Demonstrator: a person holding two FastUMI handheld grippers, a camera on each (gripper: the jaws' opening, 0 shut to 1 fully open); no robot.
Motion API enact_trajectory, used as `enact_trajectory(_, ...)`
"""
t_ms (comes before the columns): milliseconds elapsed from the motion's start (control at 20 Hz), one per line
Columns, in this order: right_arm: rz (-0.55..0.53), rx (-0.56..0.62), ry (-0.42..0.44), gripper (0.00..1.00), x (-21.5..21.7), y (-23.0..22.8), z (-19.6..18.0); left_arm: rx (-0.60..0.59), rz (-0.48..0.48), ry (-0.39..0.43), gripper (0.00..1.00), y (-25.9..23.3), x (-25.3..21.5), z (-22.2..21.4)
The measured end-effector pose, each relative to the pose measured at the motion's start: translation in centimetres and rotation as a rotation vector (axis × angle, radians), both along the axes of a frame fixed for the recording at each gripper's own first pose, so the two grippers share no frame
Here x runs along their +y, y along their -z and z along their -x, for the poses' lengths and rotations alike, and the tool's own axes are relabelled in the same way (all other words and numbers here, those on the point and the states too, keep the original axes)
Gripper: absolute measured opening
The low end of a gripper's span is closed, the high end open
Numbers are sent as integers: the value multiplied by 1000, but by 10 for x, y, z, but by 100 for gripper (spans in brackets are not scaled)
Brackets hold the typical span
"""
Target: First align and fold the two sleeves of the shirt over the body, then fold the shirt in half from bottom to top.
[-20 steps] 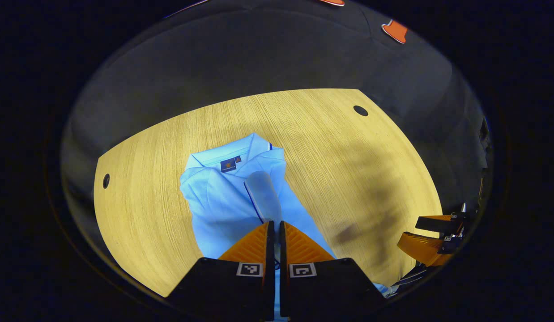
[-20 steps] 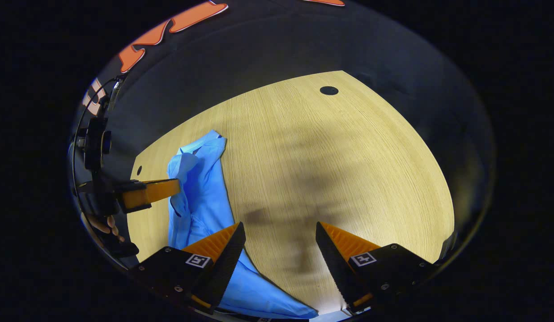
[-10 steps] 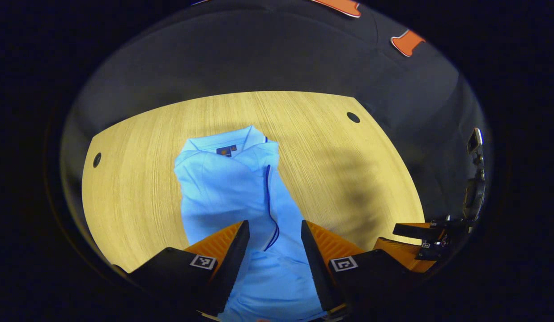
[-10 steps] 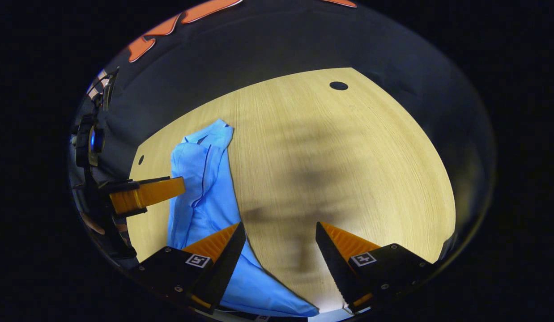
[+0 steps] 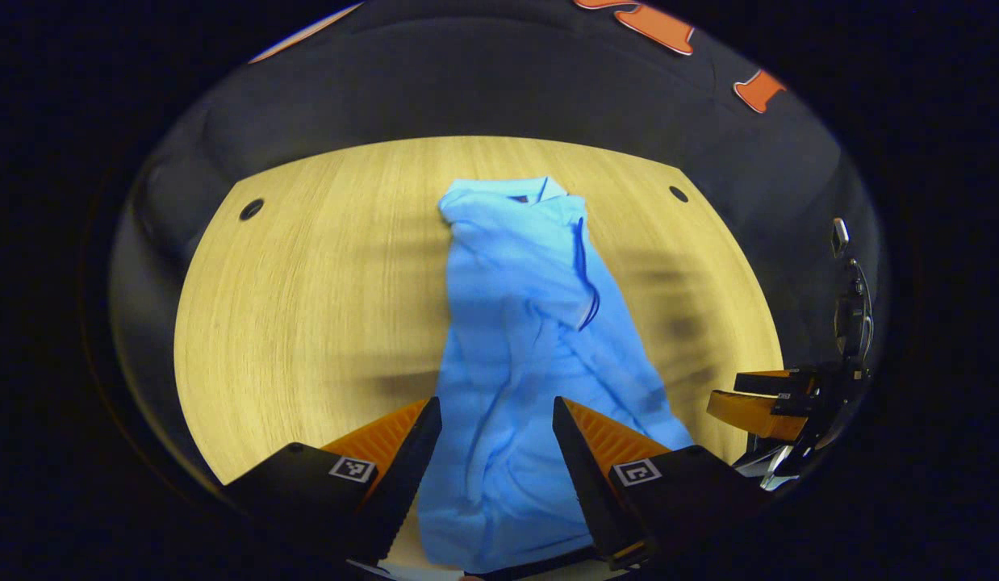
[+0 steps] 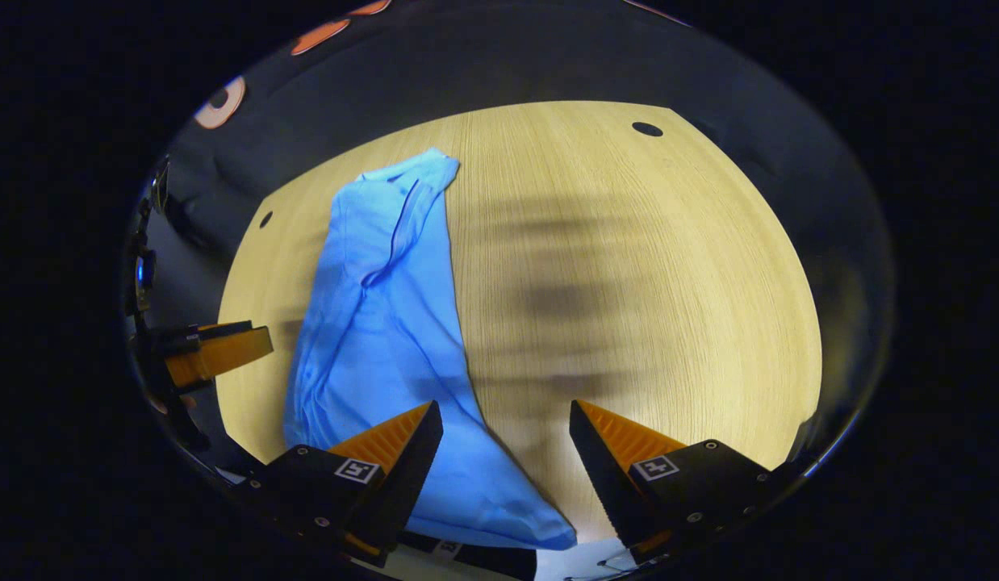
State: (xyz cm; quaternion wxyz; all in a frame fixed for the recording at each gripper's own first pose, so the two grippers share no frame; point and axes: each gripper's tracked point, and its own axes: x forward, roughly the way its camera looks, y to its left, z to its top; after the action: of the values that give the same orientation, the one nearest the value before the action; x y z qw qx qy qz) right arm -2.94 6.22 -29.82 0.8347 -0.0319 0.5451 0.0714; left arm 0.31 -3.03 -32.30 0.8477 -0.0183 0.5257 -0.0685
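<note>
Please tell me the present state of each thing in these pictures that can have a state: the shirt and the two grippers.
Light blue shirt: lying lengthwise on the wooden table, sleeves folded over the body, wrinkled, not yet folded in half.
Left gripper: open, above the shirt's lower part, holding nothing.
Right gripper: open, at the shirt's right edge, holding nothing.

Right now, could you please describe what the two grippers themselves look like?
Both the left gripper and the right gripper have two wedge-shaped fingers that taper to a point, with ribbed outer faces and finely toothed inner edges. Each finger sits on a blocky black mount, and each mount carries a small square black-and-white marker.
</note>
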Motion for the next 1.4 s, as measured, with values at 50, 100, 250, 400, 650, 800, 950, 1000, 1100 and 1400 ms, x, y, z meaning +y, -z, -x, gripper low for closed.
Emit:
enact_trajectory(50, 11, 13, -14, 98, -1, 5, 10, 16, -8, -7, 91, 4, 10, 15)
enact_trajectory(100, 15, 39, -20, 98, 1, 10, 22, 32, -13, -15, 92, 9, 17, 29)
enact_trajectory(250, 43, 112, -31, 98, -2, 30, 55, 88, 22, -49, 92, 22, 23, 68)
enact_trajectory(400, 71, 174, -50, 98, -6, 44, 84, 155, 33, -81, 96, 39, 27, 113)
enact_trajectory(650, 88, 223, -66, 98, -3, 51, 116, 241, 46, -115, 91, 57, 29, 150)
enact_trajectory(800, 86, 274, -58, 98, -2, 62, 139, 277, 50, -116, 91, 63, 26, 166)
enact_trajectory(950, 104, 284, -43, 98, -5, 69, 144, 300, 34, -119, 91, 72, 28, 174)
enact_trajectory(1000, 115, 278, -42, 98, -6, 70, 143, 309, 28, -121, 92, 74, 28, 176)
enact_trajectory(1100, 136, 267, -47, 98, -8, 72, 140, 331, 16, -127, 92, 79, 30, 181)
enact_trajectory(1400, 177, 248, -55, 98, -7, 76, 140, 328, -57, -139, 94, 84, 33, 183)
